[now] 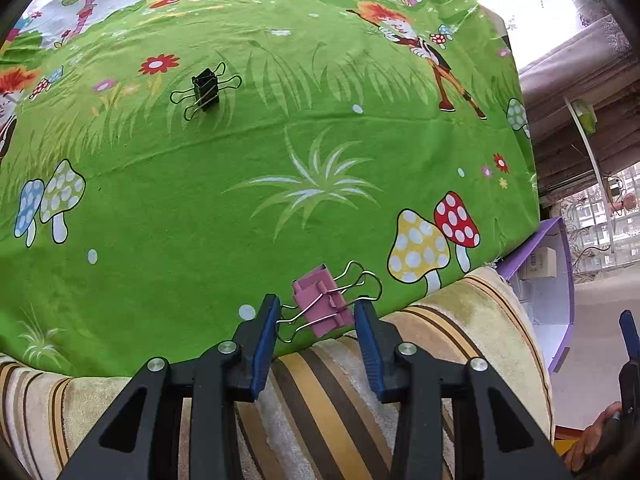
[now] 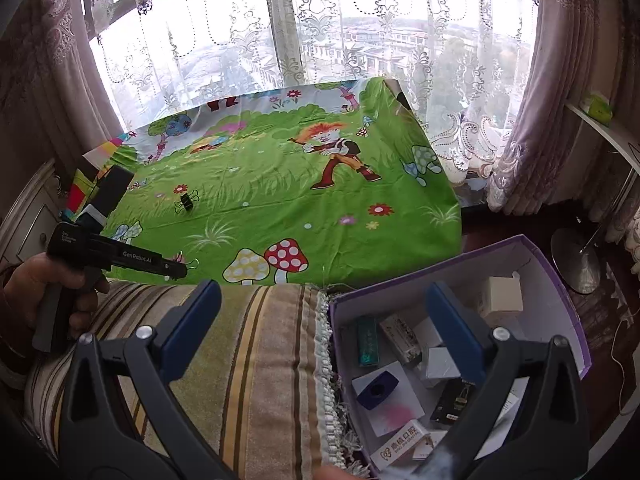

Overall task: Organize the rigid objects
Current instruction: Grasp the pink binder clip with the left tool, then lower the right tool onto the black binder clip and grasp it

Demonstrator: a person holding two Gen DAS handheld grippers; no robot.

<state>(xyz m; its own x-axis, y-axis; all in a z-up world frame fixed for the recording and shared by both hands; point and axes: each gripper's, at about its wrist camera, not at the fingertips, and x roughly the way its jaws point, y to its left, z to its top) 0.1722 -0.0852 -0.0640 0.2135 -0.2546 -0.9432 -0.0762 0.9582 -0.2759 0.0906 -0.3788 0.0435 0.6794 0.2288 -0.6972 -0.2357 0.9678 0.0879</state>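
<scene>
A pink binder clip point(image 1: 322, 304) lies at the near edge of the green cartoon cloth point(image 1: 200, 208), its wire handles spread sideways. My left gripper point(image 1: 316, 314) points steeply down over it, and both blue pads touch the clip, so it is shut on it. In the right wrist view the left gripper point(image 2: 176, 270) shows at the left, held by a hand. A black binder clip point(image 1: 206, 90) point(image 2: 186, 202) stands farther back on the cloth. My right gripper point(image 2: 322, 292) is open and holds nothing, above the seam between the striped cushion and the purple box point(image 2: 572, 316).
A striped cushion point(image 2: 248, 340) runs along the cloth's near edge. The purple box holds several small cartons and a blue block point(image 2: 376, 390). Lace curtains and a window stand behind the table. A lamp base point(image 2: 576, 260) sits on the floor at the right.
</scene>
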